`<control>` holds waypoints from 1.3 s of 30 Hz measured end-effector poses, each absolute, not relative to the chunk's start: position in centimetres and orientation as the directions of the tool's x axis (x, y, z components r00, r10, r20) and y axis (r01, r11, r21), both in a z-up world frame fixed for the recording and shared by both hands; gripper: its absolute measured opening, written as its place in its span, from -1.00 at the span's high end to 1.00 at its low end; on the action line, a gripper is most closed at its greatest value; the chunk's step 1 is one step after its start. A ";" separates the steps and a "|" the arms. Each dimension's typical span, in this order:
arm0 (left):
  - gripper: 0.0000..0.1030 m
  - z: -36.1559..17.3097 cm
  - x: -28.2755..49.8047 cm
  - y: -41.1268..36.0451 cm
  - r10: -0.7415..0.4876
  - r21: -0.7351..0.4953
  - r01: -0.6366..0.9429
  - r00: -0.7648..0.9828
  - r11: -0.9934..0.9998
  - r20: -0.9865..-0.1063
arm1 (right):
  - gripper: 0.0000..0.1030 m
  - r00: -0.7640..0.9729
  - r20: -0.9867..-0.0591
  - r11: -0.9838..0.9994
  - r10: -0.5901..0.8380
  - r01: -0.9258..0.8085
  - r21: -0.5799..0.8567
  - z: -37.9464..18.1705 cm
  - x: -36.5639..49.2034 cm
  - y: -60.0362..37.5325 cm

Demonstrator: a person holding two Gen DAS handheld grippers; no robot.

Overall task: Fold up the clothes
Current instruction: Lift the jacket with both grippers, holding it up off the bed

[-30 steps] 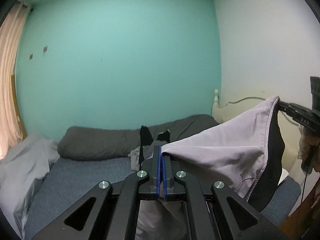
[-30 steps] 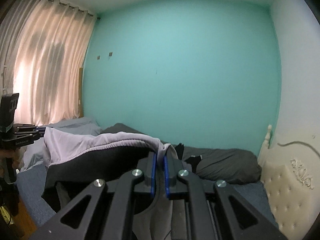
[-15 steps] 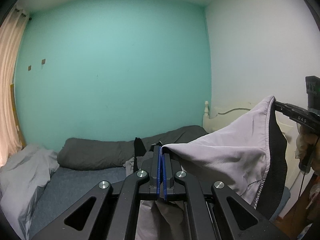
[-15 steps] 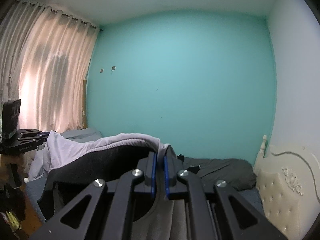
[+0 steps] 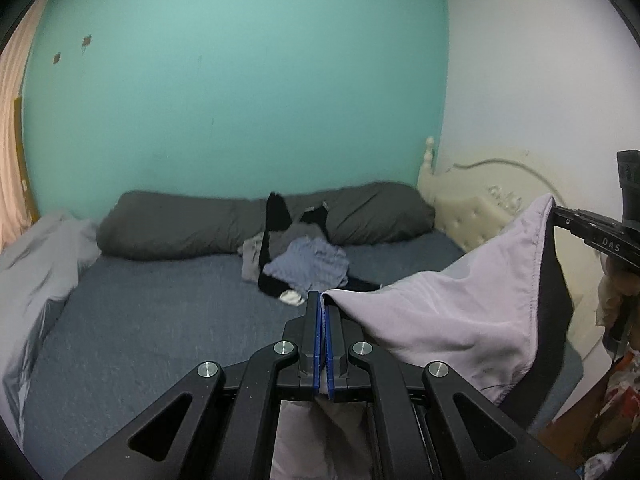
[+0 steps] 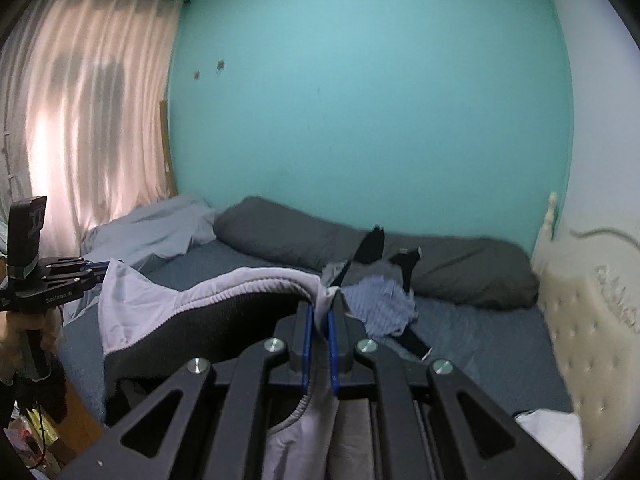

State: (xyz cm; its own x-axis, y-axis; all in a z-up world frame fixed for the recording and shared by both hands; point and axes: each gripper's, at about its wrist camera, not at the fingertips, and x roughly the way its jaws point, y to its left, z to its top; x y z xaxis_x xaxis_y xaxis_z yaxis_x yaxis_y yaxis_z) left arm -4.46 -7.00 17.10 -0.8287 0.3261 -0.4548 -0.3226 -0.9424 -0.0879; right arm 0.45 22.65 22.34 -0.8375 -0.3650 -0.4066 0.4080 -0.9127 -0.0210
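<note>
A pale lilac garment with a black mesh lining hangs stretched in the air between my two grippers, over the near edge of the bed. My left gripper is shut on one corner of it. At the right edge of the left wrist view, the right gripper pinches the other corner. In the right wrist view my right gripper is shut on the lilac garment, and the left gripper holds the far corner at the left. The rest of the cloth drops below both grippers, out of sight.
A bed with a blue sheet fills the room ahead. A heap of loose clothes lies mid-bed before a long dark grey pillow. A pale blanket lies left, a cream padded headboard right, curtains far left.
Both grippers rose with the stretched garment, then came down and tilted toward the bed, so more of the mattress and the clothes heap now shows. Both grips on the garment are unchanged.
</note>
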 end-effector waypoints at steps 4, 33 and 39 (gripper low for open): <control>0.98 14.3 -8.3 -6.8 0.315 -0.100 -0.306 -0.810 -0.947 -0.494 | 0.88 -0.816 -0.449 -0.917 -0.364 0.398 0.019 19.2 -4.2 23.1; 0.98 -7.8 -37.1 -7.9 0.234 -0.148 -0.185 -0.659 -0.972 -0.715 | 0.88 -0.677 -0.683 -0.954 -0.276 0.282 0.106 -5.8 -38.6 21.7; 0.98 -11.4 -41.9 -8.6 0.205 -0.143 -0.149 -0.638 -0.979 -0.742 | 0.88 -0.660 -0.702 -0.954 -0.269 0.284 0.098 -9.2 -43.3 20.5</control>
